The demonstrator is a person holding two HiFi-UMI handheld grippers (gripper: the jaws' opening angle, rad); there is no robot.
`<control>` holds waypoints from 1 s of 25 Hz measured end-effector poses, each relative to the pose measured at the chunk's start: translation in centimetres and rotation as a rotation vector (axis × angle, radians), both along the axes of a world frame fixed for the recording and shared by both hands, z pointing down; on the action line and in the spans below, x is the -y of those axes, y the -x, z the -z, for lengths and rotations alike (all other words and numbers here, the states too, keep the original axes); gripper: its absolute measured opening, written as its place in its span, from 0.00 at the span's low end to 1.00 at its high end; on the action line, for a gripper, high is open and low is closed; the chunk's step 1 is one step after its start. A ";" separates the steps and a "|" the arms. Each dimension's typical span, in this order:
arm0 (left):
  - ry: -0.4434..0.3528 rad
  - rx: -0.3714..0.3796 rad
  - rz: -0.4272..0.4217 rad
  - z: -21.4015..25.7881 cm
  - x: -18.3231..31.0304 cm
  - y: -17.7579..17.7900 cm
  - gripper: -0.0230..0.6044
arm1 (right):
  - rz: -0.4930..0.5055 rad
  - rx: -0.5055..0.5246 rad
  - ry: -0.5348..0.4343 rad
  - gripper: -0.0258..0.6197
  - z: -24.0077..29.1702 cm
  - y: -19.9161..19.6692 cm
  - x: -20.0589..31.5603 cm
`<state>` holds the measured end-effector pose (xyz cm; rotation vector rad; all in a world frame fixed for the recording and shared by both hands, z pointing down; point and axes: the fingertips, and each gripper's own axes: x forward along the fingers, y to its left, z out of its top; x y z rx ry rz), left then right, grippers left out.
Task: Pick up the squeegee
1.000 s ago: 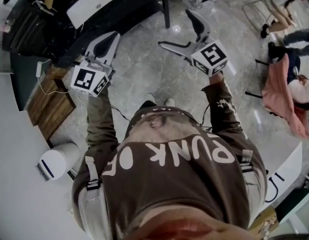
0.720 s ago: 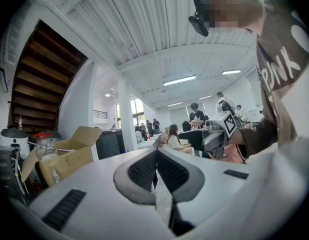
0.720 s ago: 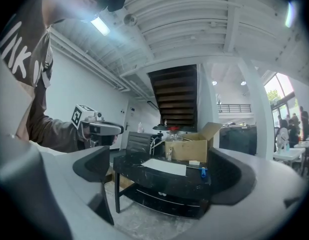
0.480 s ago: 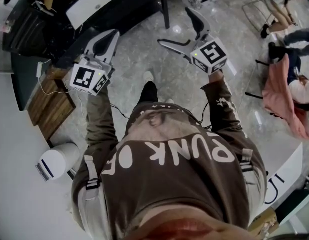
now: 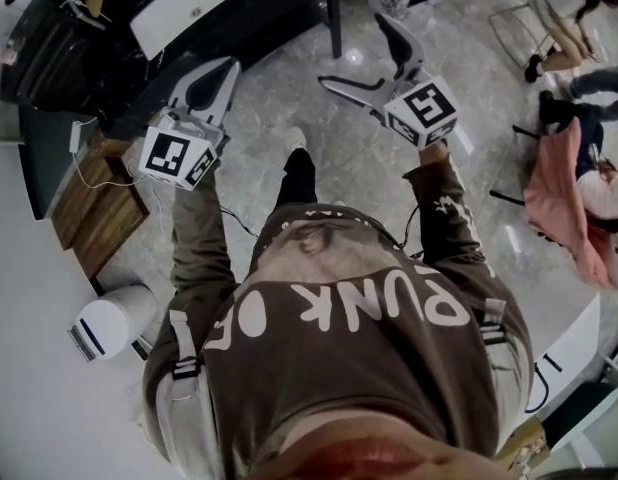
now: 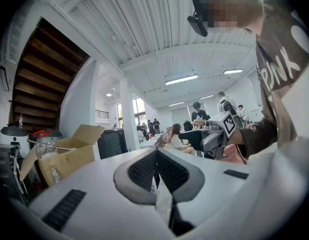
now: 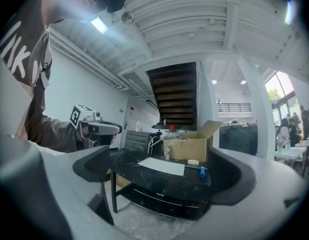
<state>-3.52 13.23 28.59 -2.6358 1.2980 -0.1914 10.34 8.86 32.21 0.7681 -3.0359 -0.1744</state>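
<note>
My left gripper (image 5: 213, 80) is held out over the floor near the corner of a black table (image 5: 251, 20); its jaws are shut with nothing between them (image 6: 157, 156). My right gripper (image 5: 351, 53) is open and empty, pointing at that table (image 7: 159, 176). On the tabletop lie a white sheet (image 7: 162, 165), a pale block (image 7: 193, 161) and a small blue-handled tool (image 7: 202, 171), which may be the squeegee. It is too small to be sure. Both grippers are well short of it.
A cardboard box (image 7: 187, 146) and bottles stand at the table's back. A wooden cabinet (image 5: 97, 210) and a white round bin (image 5: 104, 323) lie at my left. People and a chair with pink cloth (image 5: 564, 193) are at the right. Marble floor (image 5: 279, 118) lies ahead.
The person's leg and shoe have stepped forward between the arms, and the table has come slightly nearer. Both grippers keep their pose and state.
</note>
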 end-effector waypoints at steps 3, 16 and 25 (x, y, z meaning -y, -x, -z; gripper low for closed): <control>0.008 -0.004 -0.001 -0.6 1.8 0.8 0.04 | -0.002 -0.004 0.005 0.96 -0.4 0.8 1.8; 0.044 -0.038 -0.022 -2.8 13.5 4.9 0.04 | -0.023 -0.041 0.042 0.96 -2.5 4.8 12.8; 0.074 -0.024 -0.029 -3.8 21.6 8.1 0.04 | -0.033 -0.051 0.086 0.96 -3.3 8.3 20.4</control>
